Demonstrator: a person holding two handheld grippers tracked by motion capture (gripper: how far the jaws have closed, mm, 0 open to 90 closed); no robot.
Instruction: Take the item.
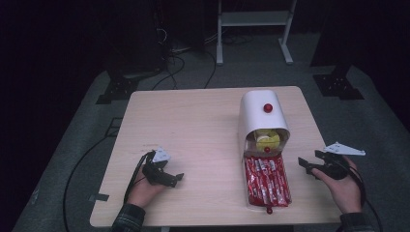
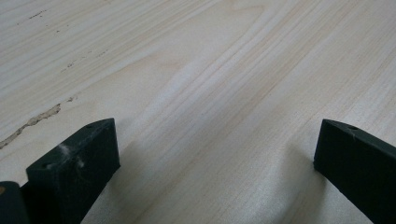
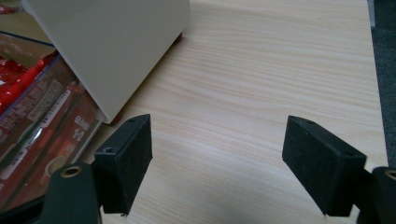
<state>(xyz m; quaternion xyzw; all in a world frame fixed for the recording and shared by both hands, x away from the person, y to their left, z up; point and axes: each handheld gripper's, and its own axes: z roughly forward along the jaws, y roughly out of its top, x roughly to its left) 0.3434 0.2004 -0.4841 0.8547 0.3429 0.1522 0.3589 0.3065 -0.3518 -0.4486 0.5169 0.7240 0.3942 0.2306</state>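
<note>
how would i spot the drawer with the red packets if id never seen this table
On the right half of the wooden table stands a white round-topped box. A clear drawer is pulled out of its front toward the person; unlike anything else, it is packed with red packets.

Your table [image 1: 193, 121] is pale blond wood with fine straight grain — in the left gripper view it carries a few small brown flecks and a darker scuff. The container's cover [image 1: 261, 118] is plain white with a red knob [image 1: 267, 107]; under it you see something yellow [image 1: 267, 140]. The open tray holds red packets [image 1: 267, 181] with white lettering. Both your grippers — left [image 1: 167, 176] and right [image 1: 309, 166] — are matte black with a light grey plate on top. The floor [image 1: 87, 130] is grey carpet.
</note>
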